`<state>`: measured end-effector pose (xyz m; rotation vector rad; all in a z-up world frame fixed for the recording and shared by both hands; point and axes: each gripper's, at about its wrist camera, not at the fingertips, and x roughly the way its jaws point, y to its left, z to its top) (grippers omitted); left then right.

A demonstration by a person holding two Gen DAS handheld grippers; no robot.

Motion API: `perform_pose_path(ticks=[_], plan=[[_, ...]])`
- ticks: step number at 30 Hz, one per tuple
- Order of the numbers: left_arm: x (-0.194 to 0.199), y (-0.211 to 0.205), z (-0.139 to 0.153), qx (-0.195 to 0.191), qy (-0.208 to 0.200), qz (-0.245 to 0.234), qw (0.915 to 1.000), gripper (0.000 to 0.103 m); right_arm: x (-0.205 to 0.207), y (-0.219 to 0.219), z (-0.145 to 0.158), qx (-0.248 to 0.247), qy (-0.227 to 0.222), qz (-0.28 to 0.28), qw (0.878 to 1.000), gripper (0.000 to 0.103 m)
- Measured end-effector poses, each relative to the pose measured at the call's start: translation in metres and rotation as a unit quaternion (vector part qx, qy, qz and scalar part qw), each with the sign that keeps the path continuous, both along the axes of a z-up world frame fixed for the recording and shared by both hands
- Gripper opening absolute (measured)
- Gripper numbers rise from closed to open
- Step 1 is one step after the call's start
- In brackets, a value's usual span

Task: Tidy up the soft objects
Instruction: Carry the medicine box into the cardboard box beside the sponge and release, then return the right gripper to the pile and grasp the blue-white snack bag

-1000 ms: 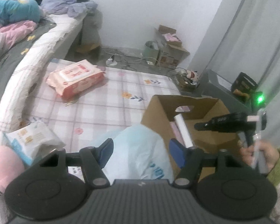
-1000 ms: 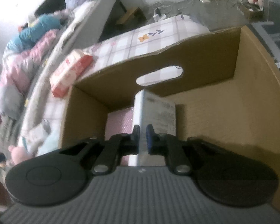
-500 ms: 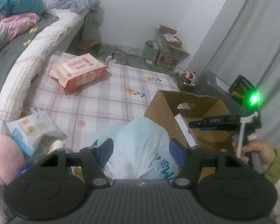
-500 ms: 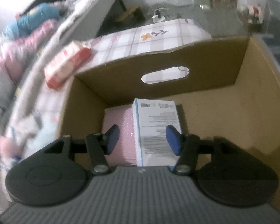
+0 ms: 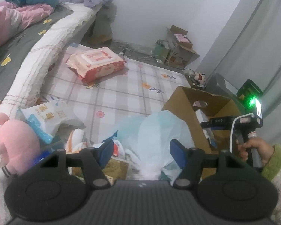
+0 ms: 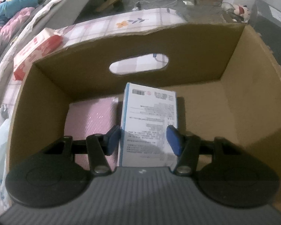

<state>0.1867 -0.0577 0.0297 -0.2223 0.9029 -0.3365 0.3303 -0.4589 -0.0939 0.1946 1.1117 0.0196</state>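
The right gripper (image 6: 144, 139) stands released around the white-and-blue tissue pack (image 6: 149, 123), set upright beside the pink pack (image 6: 91, 116) to save room in the cardboard box (image 6: 252, 97), while the left gripper (image 5: 141, 152) hovers spread over the pale-blue plastic bag (image 5: 155, 131), likely next

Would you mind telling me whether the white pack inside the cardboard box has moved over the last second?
Yes. The white pack now lies flat beside the pink pack on the cardboard box floor, released by the right gripper.
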Motion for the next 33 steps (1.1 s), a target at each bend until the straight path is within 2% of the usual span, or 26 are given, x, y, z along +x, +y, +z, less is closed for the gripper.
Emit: perform_pose_path(ticks=[2,5,7,10,16,19,21,23,25,28,31,33], plan=[[0.0,0.004,-0.001,-0.001,0.002,0.002,1.0,0.068,0.004,0.002,-0.001,-0.017,-0.004,0.005,1.0,0.055],[0.0,0.009,-0.003,-0.001,0.002,0.005,1.0,0.068,0.008,0.003,-0.003,-0.006,0.004,0.024,1.0,0.054],[-0.001,0.012,-0.005,0.002,0.0,0.007,1.0,0.07,0.01,0.006,-0.001,-0.017,0.003,0.035,0.999,0.054],[-0.002,0.017,-0.006,0.003,0.0,0.009,1.0,0.072,0.011,0.003,0.004,-0.027,-0.005,0.029,0.999,0.054],[-0.009,0.031,-0.005,0.003,-0.011,0.02,0.9997,0.082,0.02,-0.017,-0.001,0.017,0.002,-0.034,0.999,0.057],[-0.012,0.04,-0.005,0.011,-0.019,0.031,0.9993,0.084,0.02,-0.016,-0.001,0.059,0.003,-0.027,0.998,0.056],[-0.014,0.048,-0.005,0.016,-0.025,0.038,0.9989,0.085,0.019,-0.012,0.004,0.05,0.002,-0.024,0.998,0.056],[-0.017,0.055,-0.004,0.02,-0.031,0.044,0.9983,0.085,0.015,-0.006,0.014,0.014,-0.017,-0.019,1.0,0.056],[-0.02,0.062,-0.003,0.028,-0.04,0.049,0.9976,0.085,0.011,-0.005,0.027,0.009,-0.033,-0.023,0.999,0.056],[-0.022,0.072,-0.001,0.045,-0.057,0.059,0.9956,0.085,0.001,0.0,0.055,0.024,-0.06,-0.03,0.997,0.056],[-0.021,0.082,0.0,0.063,-0.07,0.066,0.9934,0.085,-0.007,0.02,0.09,0.046,-0.088,-0.009,0.995,0.056],[-0.018,0.086,0.001,0.074,-0.076,0.065,0.9923,0.085,-0.007,0.04,0.109,0.093,-0.091,0.016,0.991,0.056]])
